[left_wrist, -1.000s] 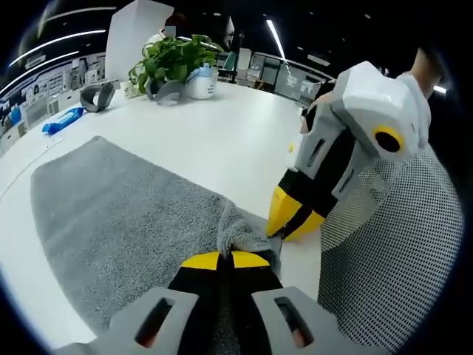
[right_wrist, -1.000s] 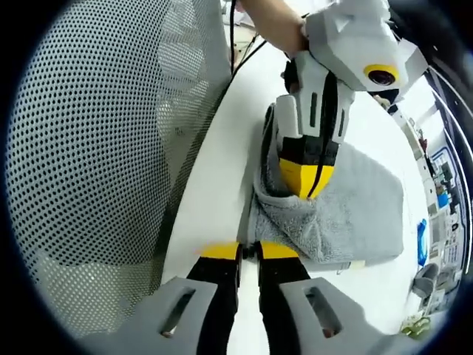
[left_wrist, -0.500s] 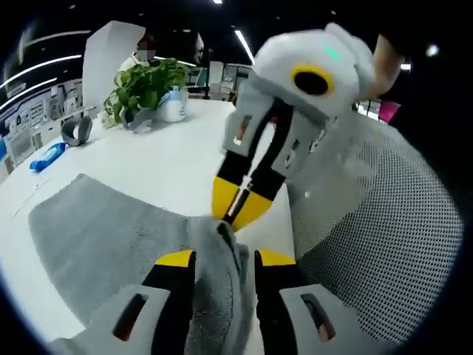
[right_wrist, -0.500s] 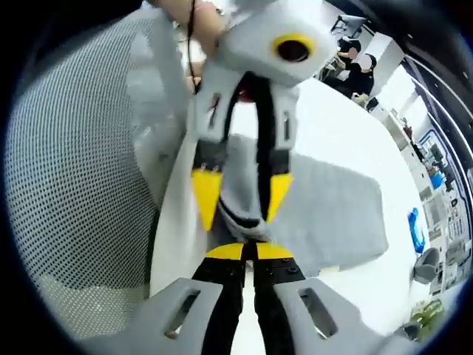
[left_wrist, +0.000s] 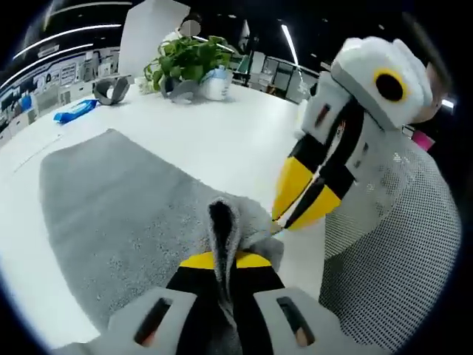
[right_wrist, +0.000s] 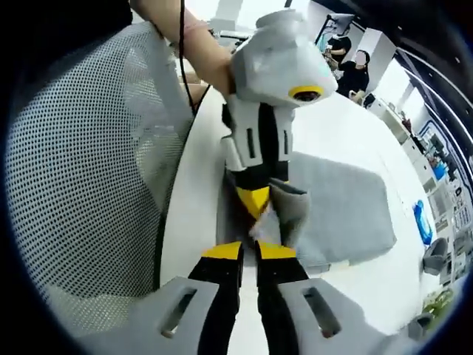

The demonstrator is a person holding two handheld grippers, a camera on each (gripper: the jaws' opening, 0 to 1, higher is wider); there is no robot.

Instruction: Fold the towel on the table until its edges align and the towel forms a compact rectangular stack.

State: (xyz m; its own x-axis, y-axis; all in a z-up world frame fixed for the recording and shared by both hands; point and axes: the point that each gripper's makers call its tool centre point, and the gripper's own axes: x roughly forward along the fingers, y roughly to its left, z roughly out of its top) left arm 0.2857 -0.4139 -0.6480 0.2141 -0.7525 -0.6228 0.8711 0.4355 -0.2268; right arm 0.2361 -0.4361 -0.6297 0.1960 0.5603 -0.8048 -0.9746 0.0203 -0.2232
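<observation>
Room: open office, dark ceiling crossed by long light strips (left_wrist: 292,43), desks and seated people far off in the right gripper view.
Surface: round white table (left_wrist: 222,133), smooth and bare around the cloth; seen also in the right gripper view (right_wrist: 199,185).
Towel: grey terry towel (left_wrist: 118,214) lay flat across the near half of the table, near right corner lifted into an upright fold; seen from the other side in the right gripper view (right_wrist: 340,207).
Left gripper: yellow-tipped black and grey left gripper (left_wrist: 224,260), jaws pressed together and pinching the raised towel corner, cloth standing up between the tips; in the right gripper view (right_wrist: 256,201) pointed down at the table edge with a flap of towel hanging from its tips.
Right gripper: yellow-tipped black and white right gripper (right_wrist: 248,251), jaws nearly together, tips just beside the towel's edge, grip on the cloth not clear; in the left gripper view (left_wrist: 307,196) came in from the right, tips just beside the lifted corner.
Chair: grey perforated mesh chair back (left_wrist: 392,251) at the near right, just beside the table.
Far side: green leafy potted plant (left_wrist: 185,59), white jug (left_wrist: 216,83), blue flat packet (left_wrist: 74,111), grey curved headset (left_wrist: 112,90).
</observation>
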